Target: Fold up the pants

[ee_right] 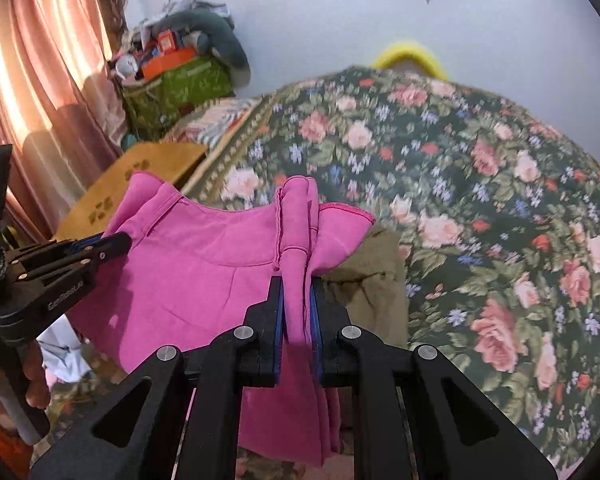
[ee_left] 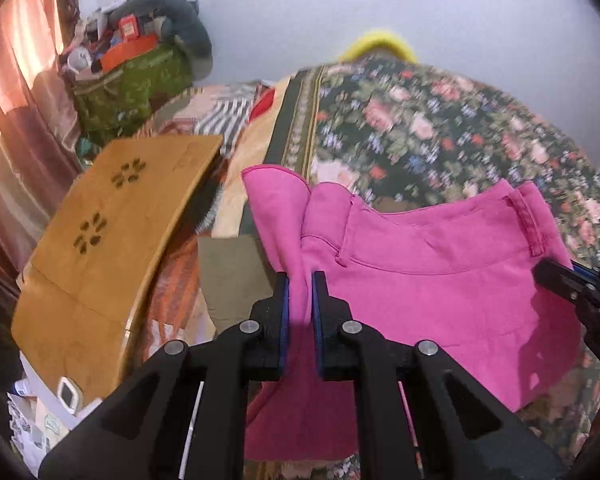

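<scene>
Left wrist view shows the left gripper (ee_left: 300, 284) clenched on one waistband corner of the pink pants (ee_left: 440, 300); the right gripper (ee_right: 298, 288) pinches the other. Pants hang stretched between them above the floral bed (ee_right: 480, 184). Judging by this, folding has barely begun.

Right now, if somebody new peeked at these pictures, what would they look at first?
First the bright pink pants, hanging in the middle, stretched between the left gripper and the right gripper, each shut on a bunched end of the waistband. Behind them spreads a big flowery bedspread with pink roses. Off to the left lies a tan board with paw-print cutouts, and a piled-up green bag sits in the far corner by the curtain.
</scene>
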Motion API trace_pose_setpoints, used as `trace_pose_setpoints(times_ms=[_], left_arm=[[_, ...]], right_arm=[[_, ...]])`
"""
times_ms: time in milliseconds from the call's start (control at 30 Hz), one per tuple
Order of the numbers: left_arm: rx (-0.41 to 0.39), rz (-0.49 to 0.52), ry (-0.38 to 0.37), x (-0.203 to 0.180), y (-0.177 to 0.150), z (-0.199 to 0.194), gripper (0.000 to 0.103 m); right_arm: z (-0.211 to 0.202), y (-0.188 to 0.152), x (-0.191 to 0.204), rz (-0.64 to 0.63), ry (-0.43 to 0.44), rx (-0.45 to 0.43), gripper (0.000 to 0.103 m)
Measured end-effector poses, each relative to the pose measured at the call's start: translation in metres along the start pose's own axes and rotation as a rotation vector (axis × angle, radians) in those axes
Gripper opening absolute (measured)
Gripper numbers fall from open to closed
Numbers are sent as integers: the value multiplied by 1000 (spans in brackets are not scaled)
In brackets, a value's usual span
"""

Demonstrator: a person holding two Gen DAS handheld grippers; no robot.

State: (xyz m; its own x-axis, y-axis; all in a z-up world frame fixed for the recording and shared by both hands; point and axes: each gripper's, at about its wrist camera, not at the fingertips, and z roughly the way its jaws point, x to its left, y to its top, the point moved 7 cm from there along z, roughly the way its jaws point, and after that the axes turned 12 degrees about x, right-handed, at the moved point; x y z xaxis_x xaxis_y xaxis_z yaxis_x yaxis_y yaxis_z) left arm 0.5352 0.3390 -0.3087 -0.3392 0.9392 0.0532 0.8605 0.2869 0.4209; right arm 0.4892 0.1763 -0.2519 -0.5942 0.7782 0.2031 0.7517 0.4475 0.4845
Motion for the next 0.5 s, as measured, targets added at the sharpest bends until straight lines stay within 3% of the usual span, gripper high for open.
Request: trace_pose_setpoints(times_ms=[200, 333, 500], left_arm=[[50, -3, -11, 8, -13, 30, 15], [47, 1, 37, 15, -20, 23, 18], [64, 16, 50, 24, -31, 1, 19]], right_arm=[[5, -11, -7, 9, -7, 31, 13], [-8, -18, -16, 12, -57, 9, 13], [-35, -30, -24, 33, -27, 9, 13]])
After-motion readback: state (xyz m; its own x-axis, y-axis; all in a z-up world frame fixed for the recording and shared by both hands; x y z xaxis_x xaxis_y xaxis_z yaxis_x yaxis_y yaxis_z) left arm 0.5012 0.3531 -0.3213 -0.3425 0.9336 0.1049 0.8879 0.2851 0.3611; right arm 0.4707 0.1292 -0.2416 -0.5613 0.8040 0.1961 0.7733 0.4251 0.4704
